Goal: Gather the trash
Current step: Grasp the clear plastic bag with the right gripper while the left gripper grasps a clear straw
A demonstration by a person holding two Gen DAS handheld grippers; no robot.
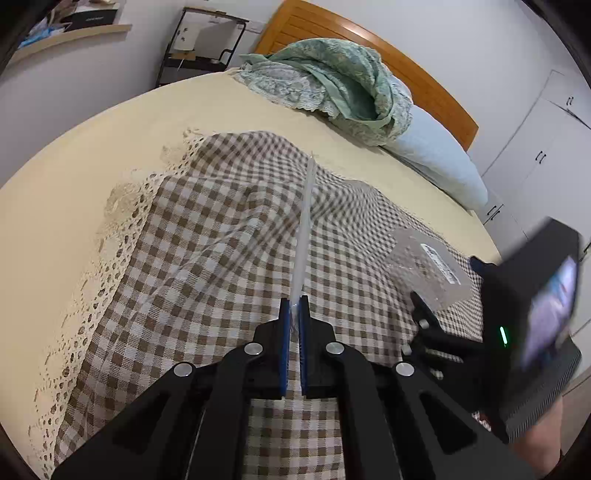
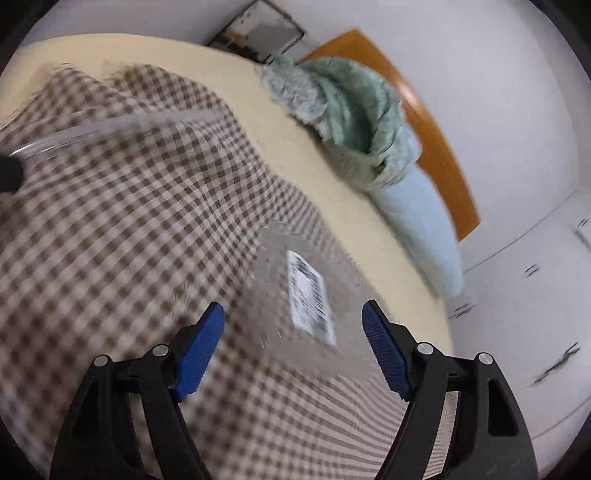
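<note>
A checked cloth [image 1: 229,236] with a lace edge covered the near part of the bed [image 1: 74,155], and a heap of green bedding [image 1: 332,81] lay on the pillow [image 1: 439,162] by the wooden headboard [image 1: 369,44], well apart from the work. The left gripper [image 1: 294,306] was clamped on the near end of a clear plastic bag [image 1: 303,221], which stood up thin and edge-on from its blue pads above the cloth. Beside it to the right, a clear packet with a white label [image 1: 430,271] lay flat on the cloth, with nothing between it and the right gripper [image 2: 293,325], whose fingers stood wide apart on either side of it. The right view was blurred, so whether the pads touched the packet could not be told. Only the left view showed the shelf [image 1: 66,33] and black rack [image 1: 203,44]; both showed the white cupboards [image 2: 535,295].
</note>
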